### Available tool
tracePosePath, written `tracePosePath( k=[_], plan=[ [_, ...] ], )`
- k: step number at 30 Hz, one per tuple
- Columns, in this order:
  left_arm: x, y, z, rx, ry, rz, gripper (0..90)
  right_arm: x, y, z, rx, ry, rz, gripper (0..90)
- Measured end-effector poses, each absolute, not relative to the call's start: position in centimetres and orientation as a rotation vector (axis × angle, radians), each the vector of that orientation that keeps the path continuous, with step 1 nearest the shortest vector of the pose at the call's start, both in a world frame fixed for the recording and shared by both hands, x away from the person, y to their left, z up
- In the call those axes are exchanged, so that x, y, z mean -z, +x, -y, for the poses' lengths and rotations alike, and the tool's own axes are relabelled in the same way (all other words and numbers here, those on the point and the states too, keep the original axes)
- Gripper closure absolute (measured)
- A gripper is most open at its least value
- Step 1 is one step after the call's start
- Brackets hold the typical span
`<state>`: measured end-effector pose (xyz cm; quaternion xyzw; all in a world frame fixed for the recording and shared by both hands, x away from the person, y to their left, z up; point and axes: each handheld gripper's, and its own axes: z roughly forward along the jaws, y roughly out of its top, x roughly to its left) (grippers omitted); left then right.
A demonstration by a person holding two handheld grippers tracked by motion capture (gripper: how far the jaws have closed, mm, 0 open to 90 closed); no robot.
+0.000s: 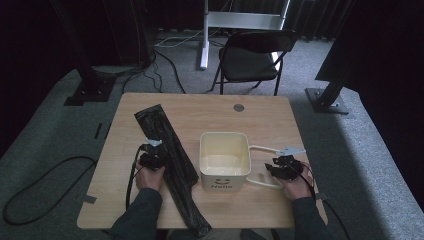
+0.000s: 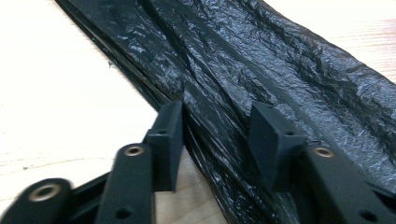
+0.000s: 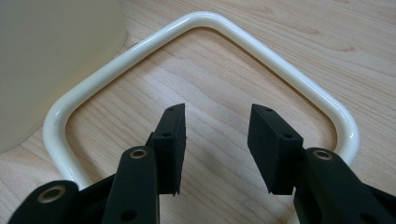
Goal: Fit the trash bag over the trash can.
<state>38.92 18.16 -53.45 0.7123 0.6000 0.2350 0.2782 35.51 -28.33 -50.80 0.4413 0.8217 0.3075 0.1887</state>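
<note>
Left gripper (image 2: pixel 215 140): jaws stood partly apart, straddling a fold of the black plastic bag (image 2: pixel 261 70); pads not seen pressing it. Right gripper (image 3: pixel 217 147): jaws stood apart over bare wood inside the loop of the cream handle (image 3: pixel 196 19), nothing between them. Handle lay flat at 3 o'clock of the cream bin (image 1: pixel 225 159). In the high view, bag lay as a long strip from 11 to 6 o'clock on the table (image 1: pixel 260 120), just beside the bin at its 9 o'clock.

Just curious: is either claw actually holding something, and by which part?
Neither grips yet. The left claw straddles the black bag's edge; the right claw is open.
</note>
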Motion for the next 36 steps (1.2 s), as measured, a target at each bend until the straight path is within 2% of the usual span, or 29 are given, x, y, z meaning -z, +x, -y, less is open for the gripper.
tracePosePath(
  k=[9,11,19,26,36],
  plan=[
    [53.3,39.2,-18.8,-0.555,1.926,-1.576,85.5,50.8,35.5,28.3,-0.863,1.24,-2.313,56.4],
    [53.2,39.3,-18.8,-0.541,1.943,-1.56,89.3,50.8,35.5,28.4,-0.865,1.24,-2.312,56.4],
    [53.3,39.3,-20.1,-0.449,1.997,-1.438,90.0,50.8,35.5,28.5,-0.868,1.246,-2.309,56.6],
    [53.1,38.9,-20.3,-0.424,2.047,-1.318,90.0,50.8,35.5,28.4,-0.868,1.243,-2.309,56.6],
    [51.9,38.2,-20.7,-0.384,2.027,-1.192,90.0,50.7,35.5,28.5,-0.87,1.24,-2.31,56.8]
  ],
)
